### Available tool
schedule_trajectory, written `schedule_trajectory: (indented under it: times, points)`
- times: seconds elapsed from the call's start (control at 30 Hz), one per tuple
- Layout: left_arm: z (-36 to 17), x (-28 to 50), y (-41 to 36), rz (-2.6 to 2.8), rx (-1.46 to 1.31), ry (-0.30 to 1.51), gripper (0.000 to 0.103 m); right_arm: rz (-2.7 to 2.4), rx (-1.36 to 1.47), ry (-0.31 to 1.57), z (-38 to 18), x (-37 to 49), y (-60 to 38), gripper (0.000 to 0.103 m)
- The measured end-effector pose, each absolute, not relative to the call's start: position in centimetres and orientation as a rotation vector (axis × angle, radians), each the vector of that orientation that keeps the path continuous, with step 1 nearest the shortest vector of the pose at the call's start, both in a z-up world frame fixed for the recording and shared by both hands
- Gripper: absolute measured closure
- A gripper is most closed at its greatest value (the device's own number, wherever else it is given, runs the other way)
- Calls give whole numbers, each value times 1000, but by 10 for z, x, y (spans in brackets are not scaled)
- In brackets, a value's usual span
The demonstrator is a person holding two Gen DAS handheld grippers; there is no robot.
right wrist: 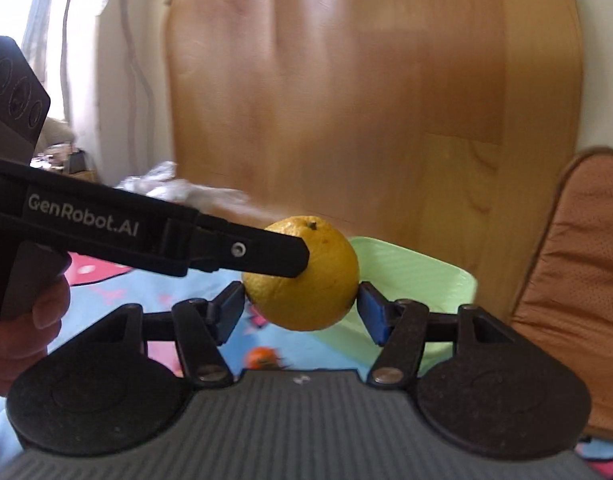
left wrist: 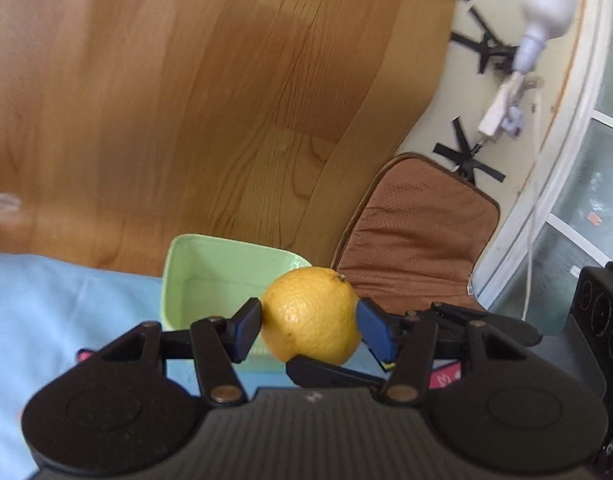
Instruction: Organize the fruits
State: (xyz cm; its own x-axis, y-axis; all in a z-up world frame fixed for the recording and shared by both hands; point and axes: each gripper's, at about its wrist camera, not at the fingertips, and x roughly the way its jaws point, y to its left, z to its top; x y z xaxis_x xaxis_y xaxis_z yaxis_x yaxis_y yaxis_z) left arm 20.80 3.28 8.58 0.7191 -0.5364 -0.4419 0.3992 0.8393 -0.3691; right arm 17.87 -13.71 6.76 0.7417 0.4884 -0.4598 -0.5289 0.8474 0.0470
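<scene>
L gripper (left wrist: 309,322) pinches a yellow fruit (left wrist: 312,316), pads pressed on both flanks, fruit held aloft just in front of a green tub (left wrist: 194,276) that sits on a blue cloth (left wrist: 66,300). R gripper (right wrist: 302,304) brackets what looks to be the same fruit in its own view: its pads sit against or just off the skin, contact can't be confirmed, so I can't tell if it truly grips. In R view the L finger (right wrist: 266,256) crosses the fruit's upper left. A small orange fruit (right wrist: 262,358) lies on the cloth below, blurred. Tub appears empty as far as visible. Risks: two tools on one round fruit, so any uneven pull could roll it out of the pads; L hold is near the fruit's midline but the skin is smooth and curved, so slip is likely if the wrist rolls. Tools may knock each other. A drop from here could miss the tub or hit its rim and tip it. Brown cushion (left wrist: 418,232) close by at R
</scene>
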Motion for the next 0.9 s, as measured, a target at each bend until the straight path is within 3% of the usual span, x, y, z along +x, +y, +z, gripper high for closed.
schedule_trajectory:
  times: [0.23,0.5,0.53,0.63,0.73,0.9]
  points:
    - [51,265,4,-506,-212,671,52,508,-60,604,31,239,-149,39]
    - [66,232,27,-558,-267,610,49,492,-19,537,42,225,-171,40]
    - [70,223,32,-554,-270,603,49,502,-3,536,44,221,-176,41]
    - [75,182,46,-531,-254,564,48,540,29,544,49,191,-191,63]
    - [73,136,58,-511,-247,548,47,585,53,555,46,156,-200,76]
    - [55,73,64,-480,-229,575,47,628,4,561,36,91,-198,75]
